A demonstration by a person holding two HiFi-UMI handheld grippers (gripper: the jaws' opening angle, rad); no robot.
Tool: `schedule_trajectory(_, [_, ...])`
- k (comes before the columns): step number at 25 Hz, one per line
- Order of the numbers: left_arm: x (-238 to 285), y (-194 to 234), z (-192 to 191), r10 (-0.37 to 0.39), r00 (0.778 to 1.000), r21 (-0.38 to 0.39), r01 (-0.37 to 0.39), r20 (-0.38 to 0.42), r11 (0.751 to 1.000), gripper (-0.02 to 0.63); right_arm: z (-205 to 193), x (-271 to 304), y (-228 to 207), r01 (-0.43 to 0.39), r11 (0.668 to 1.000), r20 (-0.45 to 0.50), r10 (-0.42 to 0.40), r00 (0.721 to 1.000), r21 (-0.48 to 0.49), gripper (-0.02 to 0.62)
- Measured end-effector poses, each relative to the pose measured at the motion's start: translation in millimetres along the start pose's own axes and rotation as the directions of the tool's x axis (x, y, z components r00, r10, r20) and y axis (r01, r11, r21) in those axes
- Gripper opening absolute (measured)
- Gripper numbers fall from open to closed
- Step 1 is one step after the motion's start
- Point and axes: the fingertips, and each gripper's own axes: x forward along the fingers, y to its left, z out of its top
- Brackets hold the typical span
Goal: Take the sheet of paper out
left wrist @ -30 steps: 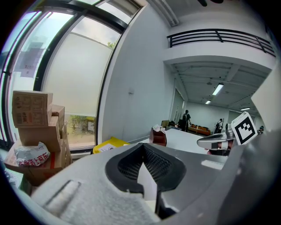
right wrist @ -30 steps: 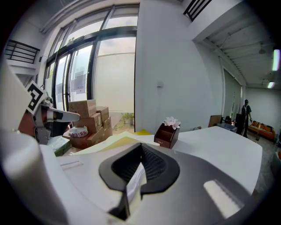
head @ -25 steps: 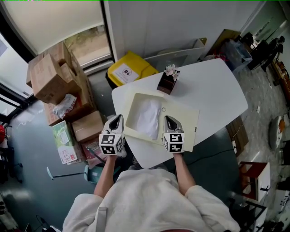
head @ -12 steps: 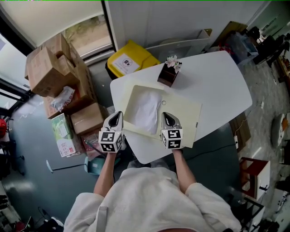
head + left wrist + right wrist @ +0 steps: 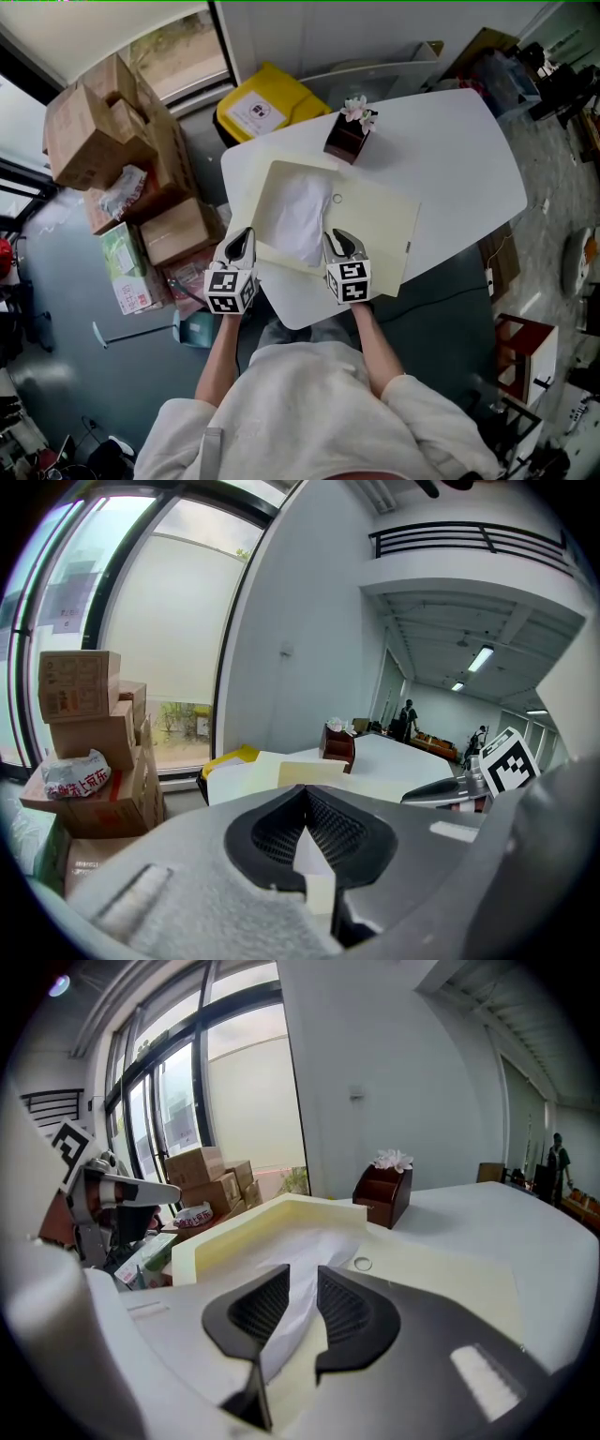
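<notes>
Over the white counter (image 5: pixel 450 159) we've got the cream folder (image 5: pixel 375 225) lying open, flap spread to the right, and the sheet (image 5: pixel 302 217) sits in its pocket on the left side. The sheet's long axis runs away from us, its far end tipped slightly right toward the brown box (image 5: pixel 347 139) with the flower, its near end at the folder's front edge.

The right hand-held gripper (image 5: pixel 336 236) is at that front edge, nose angled down. Its jaws have just been opening and now stand apart. In the right gripper view the sheet shows in the gap between them, but the pads aren't pressing on it, so it's released.

The left hand-held gripper (image 5: pixel 244 234) is clenched, tips meeting, just beside the folder's near-left corner. We can't tell whether it nips anything.
</notes>
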Motion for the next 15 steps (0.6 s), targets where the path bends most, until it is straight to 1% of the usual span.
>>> schedule_trajectory(3, [-1,1,-4,0.007,1.000,-0.006,-0.007,-0.005,1.000,0.003,-11,9,-1,-0.002,1.000,-0.034,0.003,0.999,0.016,0.136])
schedule_trajectory(7, [-3,4,-7,0.017,1.000,-0.013,-0.017,-0.006,1.000,0.003,-20,26,-5,0.012,1.000,-0.069,-0.010,0.998,0.025,0.172])
schedule_trajectory(11, [-6,5,-10,0.026,1.000,-0.019,-0.026,-0.011,0.999,0.003,-23,44,-8,0.028,1.000,-0.103,-0.026,0.994,0.015,0.183])
schedule_trajectory(15, [-8,8,-12,0.034,0.999,-0.025,-0.034,-0.013,0.999,0.003,-23,61,-16,0.054,0.998,-0.126,-0.050,0.991,0.031,0.182])
